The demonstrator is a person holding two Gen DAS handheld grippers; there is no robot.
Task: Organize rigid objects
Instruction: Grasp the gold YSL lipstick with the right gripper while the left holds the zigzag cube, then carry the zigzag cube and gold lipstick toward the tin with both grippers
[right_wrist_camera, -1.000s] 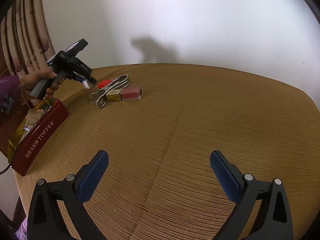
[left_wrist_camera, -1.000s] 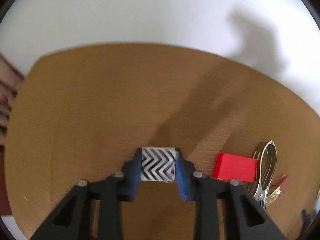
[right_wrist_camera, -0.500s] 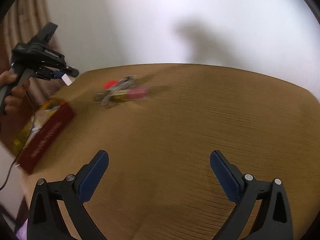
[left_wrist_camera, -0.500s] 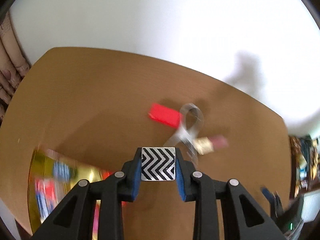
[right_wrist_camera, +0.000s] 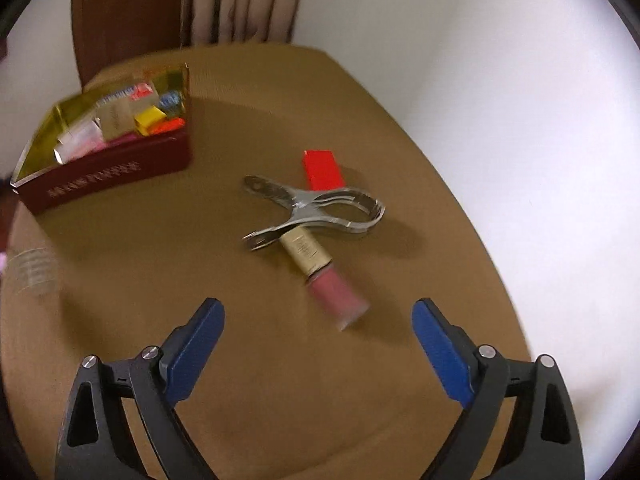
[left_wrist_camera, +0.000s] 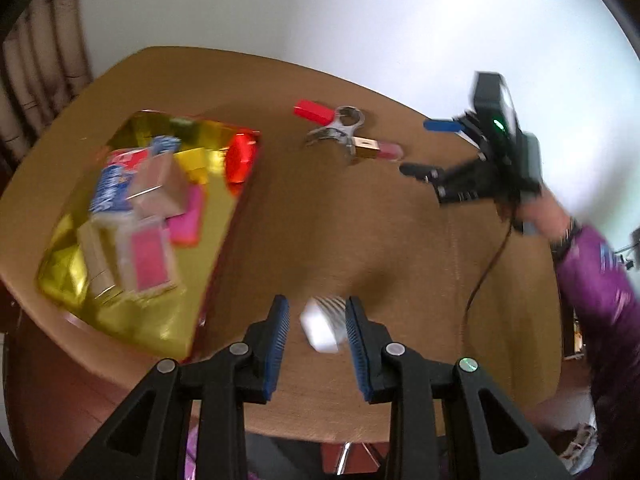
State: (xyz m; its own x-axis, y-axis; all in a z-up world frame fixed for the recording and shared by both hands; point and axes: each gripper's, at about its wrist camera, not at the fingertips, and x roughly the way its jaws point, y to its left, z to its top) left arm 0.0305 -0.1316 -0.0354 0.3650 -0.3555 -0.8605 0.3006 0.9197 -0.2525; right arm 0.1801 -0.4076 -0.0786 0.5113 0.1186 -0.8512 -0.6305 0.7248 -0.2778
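The left gripper's [left_wrist_camera: 316,330] fingers [left_wrist_camera: 357,330] sit partly apart around a small white zigzag-striped block [left_wrist_camera: 323,323]; blur hides whether both pads press it. It hangs above the table's [left_wrist_camera: 340,220] near edge, just right of the gold-lined box [left_wrist_camera: 218,236] at the left edge. The right gripper's [right_wrist_camera: 318,336] fingers [right_wrist_camera: 438,342] stand wide, closing on nothing. Just ahead lies a pink tube [right_wrist_camera: 320,272], its long axis running diagonally away, touching a metal clip [right_wrist_camera: 316,208] beside a red block [right_wrist_camera: 322,170].
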